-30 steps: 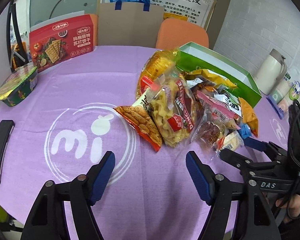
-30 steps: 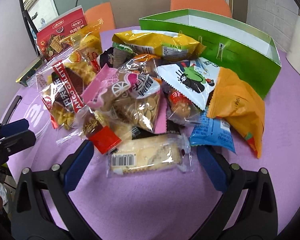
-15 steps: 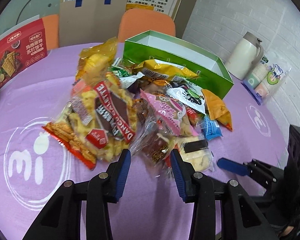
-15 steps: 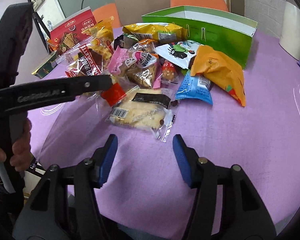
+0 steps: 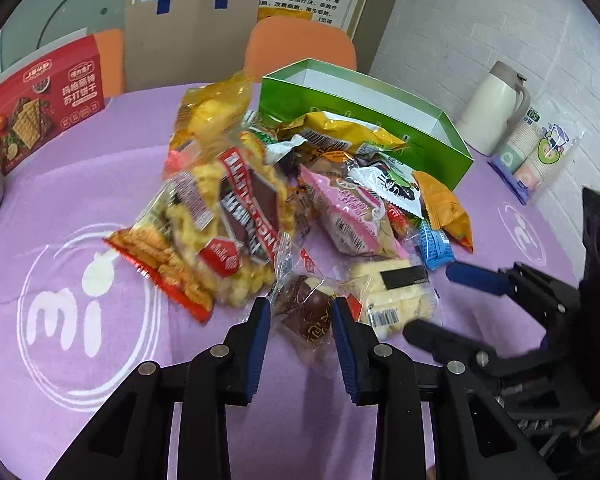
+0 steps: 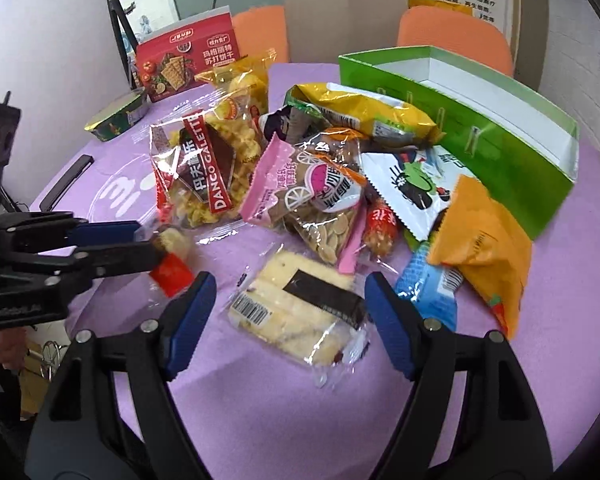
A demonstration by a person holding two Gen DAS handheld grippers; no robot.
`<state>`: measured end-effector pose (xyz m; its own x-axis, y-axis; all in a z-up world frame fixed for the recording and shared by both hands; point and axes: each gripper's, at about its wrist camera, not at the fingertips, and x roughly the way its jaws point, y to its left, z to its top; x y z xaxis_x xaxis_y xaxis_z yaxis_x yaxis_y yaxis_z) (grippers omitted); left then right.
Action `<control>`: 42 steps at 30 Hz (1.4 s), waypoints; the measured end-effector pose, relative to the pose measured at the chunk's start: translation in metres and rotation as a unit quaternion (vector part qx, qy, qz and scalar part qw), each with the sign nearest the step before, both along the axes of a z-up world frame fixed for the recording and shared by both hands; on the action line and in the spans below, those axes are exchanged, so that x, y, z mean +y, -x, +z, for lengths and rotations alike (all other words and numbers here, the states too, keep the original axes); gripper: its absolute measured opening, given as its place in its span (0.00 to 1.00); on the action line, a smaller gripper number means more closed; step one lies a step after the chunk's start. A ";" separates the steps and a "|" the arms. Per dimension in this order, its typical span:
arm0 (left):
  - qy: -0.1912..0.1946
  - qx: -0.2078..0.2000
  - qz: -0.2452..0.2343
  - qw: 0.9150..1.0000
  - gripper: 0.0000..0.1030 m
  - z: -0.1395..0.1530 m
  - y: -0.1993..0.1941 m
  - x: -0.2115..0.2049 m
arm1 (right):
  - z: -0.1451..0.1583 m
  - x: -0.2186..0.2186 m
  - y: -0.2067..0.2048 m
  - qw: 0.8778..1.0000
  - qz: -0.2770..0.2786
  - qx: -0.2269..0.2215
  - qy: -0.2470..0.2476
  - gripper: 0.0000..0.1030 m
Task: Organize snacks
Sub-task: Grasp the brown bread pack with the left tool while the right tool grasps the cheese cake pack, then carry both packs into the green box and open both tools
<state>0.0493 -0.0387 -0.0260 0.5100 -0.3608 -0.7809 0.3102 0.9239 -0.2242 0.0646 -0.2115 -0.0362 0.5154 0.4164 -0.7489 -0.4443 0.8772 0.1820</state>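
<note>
A pile of snack packets [image 5: 300,208] lies on the purple tablecloth beside an open green box [image 5: 364,120]. My left gripper [image 5: 298,320] has its jaws around a small clear packet with a dark brown snack [image 5: 308,312]; in the right wrist view the left gripper [image 6: 152,244] pinches that packet's end [image 6: 172,256]. My right gripper [image 6: 288,300] is open, its fingers on either side of a pale cracker packet with a black label [image 6: 300,312]. That cracker packet [image 5: 396,292] shows in the left wrist view too.
A red cracker box [image 5: 40,104], a brown paper bag [image 5: 188,40] and orange chairs [image 5: 300,48] stand at the back. A white thermos [image 5: 496,108] and paper cups [image 5: 536,156] are at the right. A green bowl [image 6: 116,120] sits at the left.
My left gripper swung right from the bare cloth to the pile and closed onto the brown snack packet. My right gripper narrowed, then widened and moved onto the cracker packet.
</note>
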 end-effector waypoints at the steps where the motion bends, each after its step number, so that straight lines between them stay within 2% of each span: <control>1: 0.001 0.002 0.006 1.000 0.31 0.000 0.005 0.006 | -0.005 0.001 -0.006 1.000 0.002 0.008 0.001 0.75; 3: 0.002 0.002 0.020 1.000 0.32 0.000 0.014 0.018 | -0.010 -0.001 -0.010 1.000 -0.001 0.013 0.001 0.76; 5: 0.001 0.006 0.032 0.999 0.44 0.001 0.020 0.027 | -0.009 -0.005 -0.001 0.999 -0.003 0.026 -0.018 0.76; 7: 0.000 0.006 0.041 0.999 0.52 0.001 0.025 0.034 | -0.007 -0.010 0.014 0.998 0.009 0.041 -0.048 0.77; 8: 0.004 0.005 0.040 0.999 0.52 0.001 0.027 0.037 | -0.006 -0.010 0.023 0.997 0.013 0.046 -0.055 0.77; 12: 0.013 0.016 0.035 0.999 0.59 -0.003 0.026 0.038 | -0.001 -0.002 0.043 0.998 0.041 0.029 -0.030 0.77; 16: 0.018 0.031 0.027 0.999 0.65 -0.008 0.027 0.032 | 0.005 0.002 0.022 0.999 0.044 0.010 -0.016 0.77; 19: 0.017 0.033 0.030 0.999 0.66 -0.010 0.029 0.030 | -0.002 0.010 -0.003 0.997 0.061 0.027 -0.037 0.78; 22: 0.031 0.037 0.038 0.998 0.66 -0.013 0.028 0.032 | -0.013 0.010 -0.012 0.996 0.062 0.050 -0.046 0.78; 27: 0.037 0.037 0.033 0.998 0.61 -0.015 0.024 0.030 | -0.011 0.001 0.025 0.995 0.069 0.059 -0.050 0.80; 29: 0.036 0.040 0.030 0.998 0.54 -0.017 0.020 0.028 | -0.011 0.004 0.039 0.996 0.069 0.051 -0.036 0.80; 31: 0.039 0.046 0.030 0.998 0.54 -0.020 0.016 0.027 | -0.011 0.015 0.049 0.997 0.070 0.032 0.008 0.80; 34: 0.047 0.049 0.037 0.997 0.54 -0.021 0.015 0.026 | -0.016 0.036 0.059 0.993 0.076 -0.004 0.091 0.80; 35: 0.052 0.050 0.034 0.997 0.54 -0.020 0.016 0.026 | -0.015 0.040 0.063 0.993 0.074 -0.012 0.095 0.80; 40: 0.058 0.057 0.043 0.996 0.54 -0.022 0.012 0.026 | -0.019 0.032 0.070 0.994 0.059 0.008 0.092 0.80; 41: 0.061 0.059 0.044 0.995 0.54 -0.023 0.011 0.026 | -0.019 0.030 0.071 0.995 0.052 0.007 0.090 0.77; 42: 0.062 0.058 0.043 0.995 0.54 -0.023 0.011 0.025 | -0.018 0.029 0.070 0.995 0.044 0.005 0.090 0.67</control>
<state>0.0384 -0.0132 -0.0486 0.4525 -0.4167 -0.7884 0.1961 0.9090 -0.3679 -0.0056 -0.1821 -0.0546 0.4756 0.3183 -0.8200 -0.5193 0.8541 0.0303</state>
